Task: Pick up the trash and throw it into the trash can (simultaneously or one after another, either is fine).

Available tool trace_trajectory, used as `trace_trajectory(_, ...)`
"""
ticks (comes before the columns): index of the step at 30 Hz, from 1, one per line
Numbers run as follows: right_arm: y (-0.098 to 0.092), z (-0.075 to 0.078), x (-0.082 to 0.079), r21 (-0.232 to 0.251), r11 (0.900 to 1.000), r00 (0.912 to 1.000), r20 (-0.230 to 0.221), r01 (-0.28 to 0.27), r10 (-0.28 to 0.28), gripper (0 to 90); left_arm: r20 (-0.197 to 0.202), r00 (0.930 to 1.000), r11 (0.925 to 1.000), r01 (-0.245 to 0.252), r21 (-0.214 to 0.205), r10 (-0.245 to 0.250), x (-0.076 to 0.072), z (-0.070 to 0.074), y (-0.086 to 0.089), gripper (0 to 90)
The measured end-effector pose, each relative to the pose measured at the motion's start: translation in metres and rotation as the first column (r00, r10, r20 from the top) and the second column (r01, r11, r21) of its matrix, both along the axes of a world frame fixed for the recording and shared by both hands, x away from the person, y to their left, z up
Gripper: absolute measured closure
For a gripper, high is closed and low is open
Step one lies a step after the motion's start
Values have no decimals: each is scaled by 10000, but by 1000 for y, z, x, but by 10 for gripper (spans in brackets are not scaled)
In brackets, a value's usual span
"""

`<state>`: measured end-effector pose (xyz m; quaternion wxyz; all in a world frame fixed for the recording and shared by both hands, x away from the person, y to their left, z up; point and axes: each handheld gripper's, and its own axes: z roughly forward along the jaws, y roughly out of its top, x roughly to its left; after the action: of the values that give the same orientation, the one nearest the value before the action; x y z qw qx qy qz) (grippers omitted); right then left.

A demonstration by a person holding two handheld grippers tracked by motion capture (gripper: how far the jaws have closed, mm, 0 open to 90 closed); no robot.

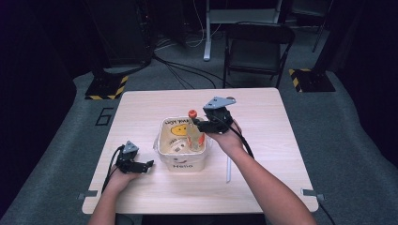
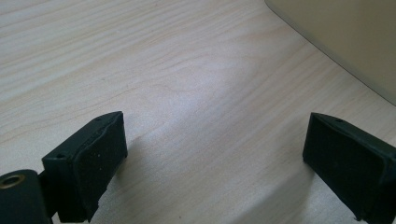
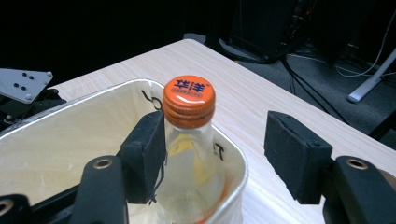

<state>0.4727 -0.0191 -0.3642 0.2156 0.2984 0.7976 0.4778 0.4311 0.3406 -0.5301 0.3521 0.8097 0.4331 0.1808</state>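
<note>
Wooden surface carrying white bin; bottle standing upright inside, between right gripper jaws, touching one pad, jaws spread, not clamping. Left gripper resting released beside bin.

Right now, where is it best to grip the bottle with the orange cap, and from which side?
Probably the clear neck just below the orange cap of the bottle. It stands upright in the white bin, walls around its body, so come level over the rim, as the right gripper does.
</note>
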Motion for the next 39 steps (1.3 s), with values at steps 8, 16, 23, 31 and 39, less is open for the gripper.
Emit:
trace_trajectory(8,-14,2,-11,-33,9996,9988,412,266,-265,388,5,10000,10000,2,5,-2,0,0,0,61)
trace_trajectory(16,-28,1,-21,92,9989,9971,597,458,-463,397,19,10000,10000,3,9,-3,0,0,0,60)
trace_trajectory(23,-43,-7,-25,183,9968,9951,597,773,-782,405,-9,10000,10000,-3,-1,3,0,0,0,61)
trace_trajectory(31,-56,-23,-29,369,9932,9931,352,1106,-1119,414,4,10000,10000,-4,-2,4,0,0,0,61)
trace_trajectory(39,-69,-43,-36,460,9867,9877,100,1556,-1562,430,3,10000,10000,-6,-1,6,0,0,0,61)
